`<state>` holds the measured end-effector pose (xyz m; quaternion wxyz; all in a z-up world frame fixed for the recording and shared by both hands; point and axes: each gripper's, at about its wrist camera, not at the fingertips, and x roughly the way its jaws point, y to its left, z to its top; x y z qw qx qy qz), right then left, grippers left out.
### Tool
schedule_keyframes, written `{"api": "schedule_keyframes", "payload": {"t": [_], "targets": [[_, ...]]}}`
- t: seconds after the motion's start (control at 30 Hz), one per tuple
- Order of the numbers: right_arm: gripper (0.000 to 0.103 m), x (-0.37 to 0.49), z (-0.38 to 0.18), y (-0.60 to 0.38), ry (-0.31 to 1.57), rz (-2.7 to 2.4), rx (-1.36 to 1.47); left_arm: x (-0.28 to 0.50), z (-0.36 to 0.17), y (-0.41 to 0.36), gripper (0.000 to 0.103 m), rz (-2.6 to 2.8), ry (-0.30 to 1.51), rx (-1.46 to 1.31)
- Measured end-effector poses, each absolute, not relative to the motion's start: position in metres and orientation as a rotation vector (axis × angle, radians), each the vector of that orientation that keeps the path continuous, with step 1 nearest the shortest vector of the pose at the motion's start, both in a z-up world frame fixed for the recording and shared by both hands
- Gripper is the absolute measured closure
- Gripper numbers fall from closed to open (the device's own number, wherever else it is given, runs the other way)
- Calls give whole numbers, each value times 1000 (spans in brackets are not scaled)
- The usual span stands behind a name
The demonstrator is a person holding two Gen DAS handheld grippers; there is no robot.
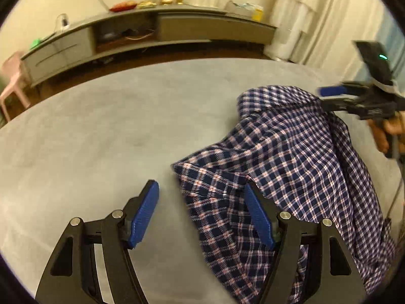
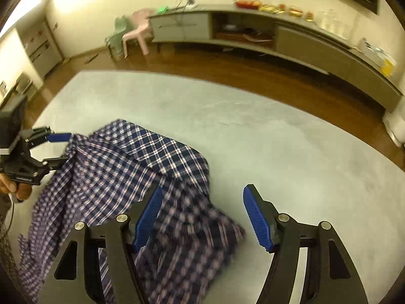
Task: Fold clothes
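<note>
A blue, white and pink checked shirt (image 1: 291, 152) lies in a rumpled heap on the grey rug (image 1: 101, 126). My left gripper (image 1: 201, 187) hovers over the heap's left edge with its blue pads wide apart; cloth lies beneath the right pad but neither pad presses on it. In the right wrist view my right gripper (image 2: 203, 187) stands open above the blurred shirt (image 2: 152, 157), its left pad over cloth and its right pad over bare rug. Each view shows the other gripper at the shirt's far side, the right gripper (image 1: 329, 98) and the left gripper (image 2: 57, 149), jaws apart.
The rug (image 2: 278, 131) ends at a wooden floor (image 2: 253, 68). A long low cabinet (image 1: 177, 30) with snacks and bottles on top runs along the wall. A pink plastic chair (image 2: 136, 30) stands at its end, and white curtains (image 1: 303, 12) hang to the right.
</note>
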<state>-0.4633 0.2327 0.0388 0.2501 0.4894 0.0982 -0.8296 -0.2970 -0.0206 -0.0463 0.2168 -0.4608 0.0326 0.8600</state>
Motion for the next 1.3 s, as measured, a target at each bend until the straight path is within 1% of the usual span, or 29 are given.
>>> {"api": "schedule_keyframes", "payload": {"t": [0.03,0.07,0.17,0.23,0.3,0.37,0.47,0.53,0.57,0.6,0.63,0.7,0.73,0.77,0.8,0.87,0.9,0.93,0.97,1.03,1.07,1.1,1.13,1.2,1.3], "targets": [[43,-466,34,230,271,-2232,1352,-297,-48,-18,93,2368,86,-1262],[74,-469,29,226,273,-2207,1369,-296,-48,-17,96,2354,77,-1253],[91,-461,40,218,214,-2244,1286,-288,-42,-20,97,2367,56,-1199],[92,-431,67,219,177,-2279,1176,-265,-24,-25,98,2385,39,-1141],[92,-395,96,220,160,-2296,1074,-234,2,-33,98,2396,27,-1064],[92,-345,125,223,177,-2282,968,-185,34,-42,98,2393,31,-975],[92,-242,160,224,252,-2254,820,-106,68,-54,98,2362,33,-885],[92,-170,156,221,323,-2209,783,-44,77,-57,97,2315,91,-877],[92,-134,154,219,358,-2185,765,-13,71,-55,96,2280,153,-902],[91,-98,150,218,394,-2162,751,15,64,-53,93,2248,216,-934],[91,-80,128,212,453,-2139,815,35,53,-50,91,2224,288,-986],[81,-44,82,199,571,-2086,942,65,26,-47,90,2236,444,-1107],[80,-27,60,194,624,-2057,1005,73,18,-50,87,2237,443,-1158],[80,-21,45,195,596,-2040,1072,80,15,-54,86,2236,406,-1193],[79,-18,30,197,528,-2026,1146,85,17,-57,84,2245,371,-1195],[78,-18,24,201,446,-2044,1190,91,28,-64,77,2269,294,-1171],[74,-21,28,202,386,-2065,1189,91,35,-67,70,2281,251,-1152],[72,-22,31,203,325,-2082,1184,90,39,-67,62,2283,204,-1140],[67,-22,35,204,265,-2098,1179,87,43,-66,58,2278,149,-1129],[65,-21,45,205,153,-2125,1180,85,46,-59,50,2279,87,-1110],[61,-22,47,203,129,-2133,1170,85,45,-50,49,2282,76,-1100],[53,-22,47,202,123,-2145,1167,85,43,-41,48,2280,66,-1093],[49,-21,47,200,118,-2156,1164,86,41,-30,46,2265,68,-1089],[48,-26,43,193,134,-2169,1171,87,33,0,46,2222,100,-1079],[49,-37,28,188,168,-2160,1224,86,10,43,46,2225,239,-1081]]}}
